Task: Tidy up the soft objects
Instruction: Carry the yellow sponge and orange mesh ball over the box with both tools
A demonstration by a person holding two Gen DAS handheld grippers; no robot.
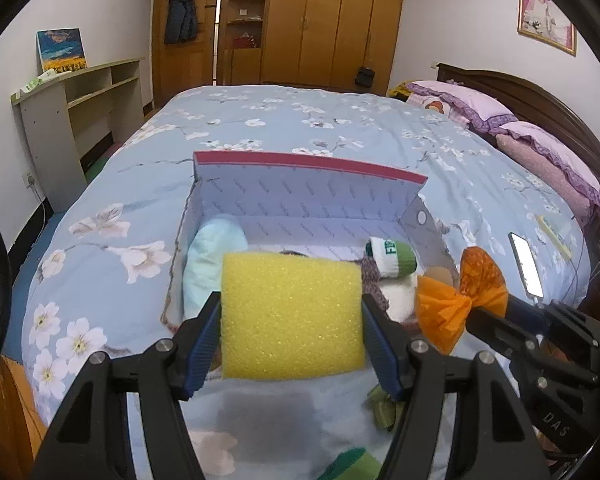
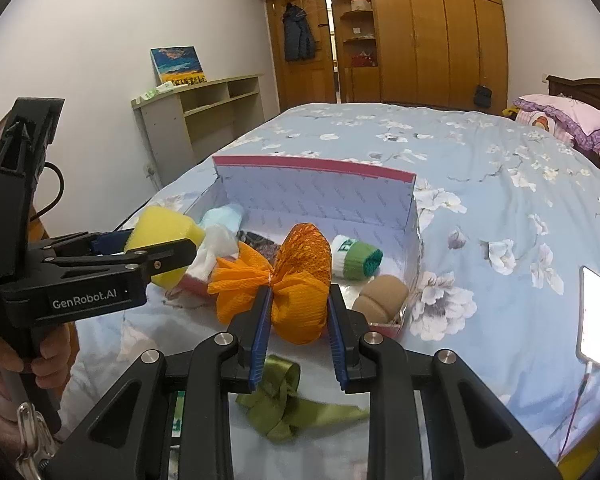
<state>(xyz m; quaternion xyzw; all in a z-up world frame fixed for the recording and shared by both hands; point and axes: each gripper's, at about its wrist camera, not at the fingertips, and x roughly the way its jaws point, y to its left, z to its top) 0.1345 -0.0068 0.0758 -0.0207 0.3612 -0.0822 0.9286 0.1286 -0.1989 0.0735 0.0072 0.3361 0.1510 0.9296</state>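
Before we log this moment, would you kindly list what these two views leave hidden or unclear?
- Left wrist view: the yellow sponge in the left tool hides much of the box floor.
- Left wrist view: a green item is cut off by the bottom edge and blurred.
- Right wrist view: the green ribbon is partly covered by the right tool, which holds the orange mesh pouf.
- Right wrist view: the phone screen is glare-white, unreadable.

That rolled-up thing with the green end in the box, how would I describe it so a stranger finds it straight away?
Start at the open cardboard box on the flowered bedspread. Inside, near its right wall, lies a rolled sock, just behind the orange mesh bundle. It is the only white roll with a green band and green lettering; the light blue cloth opposite is plain.
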